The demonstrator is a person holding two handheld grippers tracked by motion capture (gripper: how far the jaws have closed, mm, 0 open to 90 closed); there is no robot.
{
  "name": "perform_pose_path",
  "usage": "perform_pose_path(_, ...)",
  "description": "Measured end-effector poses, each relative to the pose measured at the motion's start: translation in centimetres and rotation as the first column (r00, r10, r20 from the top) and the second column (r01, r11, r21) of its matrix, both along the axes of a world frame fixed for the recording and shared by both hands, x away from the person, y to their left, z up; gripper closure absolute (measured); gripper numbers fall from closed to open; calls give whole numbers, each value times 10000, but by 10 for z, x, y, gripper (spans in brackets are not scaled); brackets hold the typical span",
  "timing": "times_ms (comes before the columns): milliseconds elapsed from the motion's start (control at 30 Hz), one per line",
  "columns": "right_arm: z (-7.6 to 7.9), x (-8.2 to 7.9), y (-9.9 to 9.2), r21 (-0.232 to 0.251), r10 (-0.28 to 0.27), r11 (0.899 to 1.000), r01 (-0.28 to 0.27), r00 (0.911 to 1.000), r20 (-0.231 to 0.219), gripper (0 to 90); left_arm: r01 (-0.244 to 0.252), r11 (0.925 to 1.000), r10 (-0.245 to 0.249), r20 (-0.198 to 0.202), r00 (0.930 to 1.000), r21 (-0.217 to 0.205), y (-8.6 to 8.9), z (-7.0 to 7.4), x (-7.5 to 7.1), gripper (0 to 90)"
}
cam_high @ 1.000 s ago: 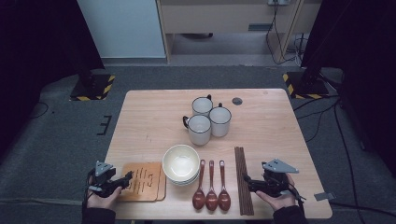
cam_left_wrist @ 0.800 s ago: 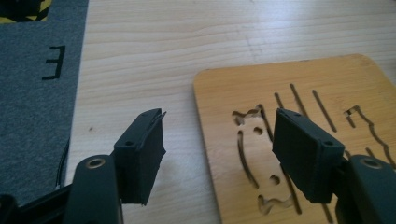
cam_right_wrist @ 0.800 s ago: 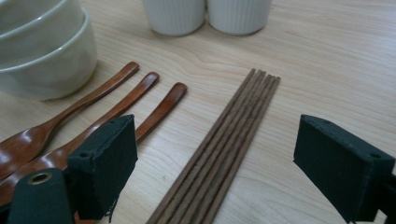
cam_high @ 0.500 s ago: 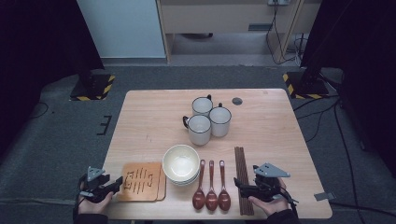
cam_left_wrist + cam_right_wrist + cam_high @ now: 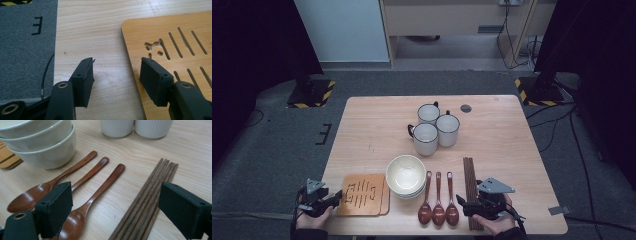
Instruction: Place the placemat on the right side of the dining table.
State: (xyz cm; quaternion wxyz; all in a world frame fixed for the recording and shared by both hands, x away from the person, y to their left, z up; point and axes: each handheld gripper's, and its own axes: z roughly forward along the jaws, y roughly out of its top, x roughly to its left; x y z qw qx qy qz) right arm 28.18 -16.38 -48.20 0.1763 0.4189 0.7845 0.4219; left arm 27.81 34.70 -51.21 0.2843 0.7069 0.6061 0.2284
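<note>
Here the left gripper (image 5: 115,75), jaws having narrowed yet apart, straddles the wooden trivet's (image 5: 175,37) edge; right gripper (image 5: 113,210) gapes over spoons (image 5: 95,192).

My wooden table (image 5: 377,125) stood on grey carpet (image 5: 272,150). Beyond its far edge were a pale blue panel (image 5: 343,30) and a beige cabinet (image 5: 452,17). Black stands on yellow-striped bases (image 5: 311,94) flanked the far corners, and the sides lay dark.
</note>
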Motion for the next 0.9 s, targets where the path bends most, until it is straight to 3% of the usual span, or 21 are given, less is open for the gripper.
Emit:
perform_pose_path(267,1,-9,19,153,572,9983,-570,9983,-97,108,133,9994,-136,90,9999,317,-1,-1,0,407)
perform_pose_path(500,0,-14,30,30,891,9960,-891,9959,-169,110,217,9970,-211,-89,9997,738,-2,-4,2,404)
perform_pose_path(600,-1,-15,34,92,950,9954,-949,9953,-164,107,162,9982,-158,-59,9999,575,0,-5,2,399)
perform_pose_path(900,-4,-20,51,10,1131,9936,-1131,9933,-218,108,138,9981,-134,-65,9999,606,0,-5,2,396)
